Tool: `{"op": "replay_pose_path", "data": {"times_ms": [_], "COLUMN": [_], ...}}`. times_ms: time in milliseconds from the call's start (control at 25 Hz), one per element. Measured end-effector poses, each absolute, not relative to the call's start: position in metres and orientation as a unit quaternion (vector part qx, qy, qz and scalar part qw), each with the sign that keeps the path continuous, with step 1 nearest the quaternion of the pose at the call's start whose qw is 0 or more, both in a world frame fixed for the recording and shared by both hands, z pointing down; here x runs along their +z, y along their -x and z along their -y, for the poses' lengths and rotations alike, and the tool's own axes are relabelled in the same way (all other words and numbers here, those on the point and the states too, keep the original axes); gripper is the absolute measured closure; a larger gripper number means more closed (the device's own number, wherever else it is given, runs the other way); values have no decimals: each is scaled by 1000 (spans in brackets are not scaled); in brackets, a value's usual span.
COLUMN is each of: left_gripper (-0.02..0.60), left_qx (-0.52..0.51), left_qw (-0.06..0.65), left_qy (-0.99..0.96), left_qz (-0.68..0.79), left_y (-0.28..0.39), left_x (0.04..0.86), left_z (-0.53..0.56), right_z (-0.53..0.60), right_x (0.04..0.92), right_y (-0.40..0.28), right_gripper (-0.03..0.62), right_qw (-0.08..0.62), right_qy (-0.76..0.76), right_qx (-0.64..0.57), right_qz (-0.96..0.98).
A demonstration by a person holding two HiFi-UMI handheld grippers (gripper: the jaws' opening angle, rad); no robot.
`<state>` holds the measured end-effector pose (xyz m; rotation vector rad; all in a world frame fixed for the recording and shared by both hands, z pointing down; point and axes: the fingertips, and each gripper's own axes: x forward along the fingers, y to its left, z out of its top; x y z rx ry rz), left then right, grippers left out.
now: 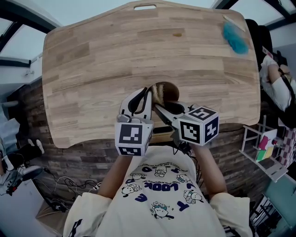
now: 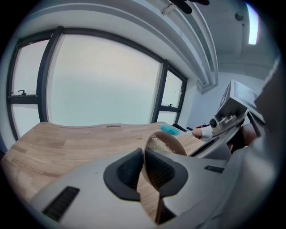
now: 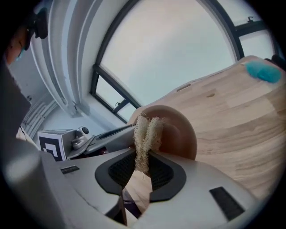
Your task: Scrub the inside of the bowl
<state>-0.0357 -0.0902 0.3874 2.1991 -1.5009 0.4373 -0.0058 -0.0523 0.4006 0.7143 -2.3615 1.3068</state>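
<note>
Near the front edge of the tabletop [image 1: 92, 69], the brown bowl [image 1: 165, 90] is tipped on its side and mostly hidden behind both grippers. The left gripper [image 2: 143, 166] has its jaws nearly closed, clamping the bowl's thin rim. The right gripper [image 3: 143, 165] has its jaws pinching a folded loofah scrubber [image 3: 145, 129], whose tip is against the bowl's inside.

A pale wooden table [image 1: 92, 69] fills the middle, with a slot [image 1: 144, 7] at its far edge and a fluffy blue thing [image 1: 235, 38] lying near its far right corner. A white wire rack [image 1: 263, 152] stands to its right, and tangled cables [image 1: 55, 194] lie on the floor at near left. Big windows [image 2: 103, 80] rise beyond the far side.
</note>
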Motion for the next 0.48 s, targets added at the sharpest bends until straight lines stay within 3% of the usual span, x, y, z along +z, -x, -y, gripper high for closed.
{"op": "replay_pose_path", "data": {"times_ms": [200, 480], "left_gripper": [534, 534], "left_qx": [184, 238], "left_qw": [214, 200], "left_qy": [-797, -812], "left_qz": [534, 493], "left_y": [34, 31], "left_x": [390, 398], "left_z": [87, 81], "right_z": [45, 31], "right_x": [407, 428], "right_y": [11, 12], "right_gripper": [511, 513], "right_qw": [245, 407], "right_qy": [-232, -191], "right_qx": [408, 247], "right_qz": [848, 859]}}
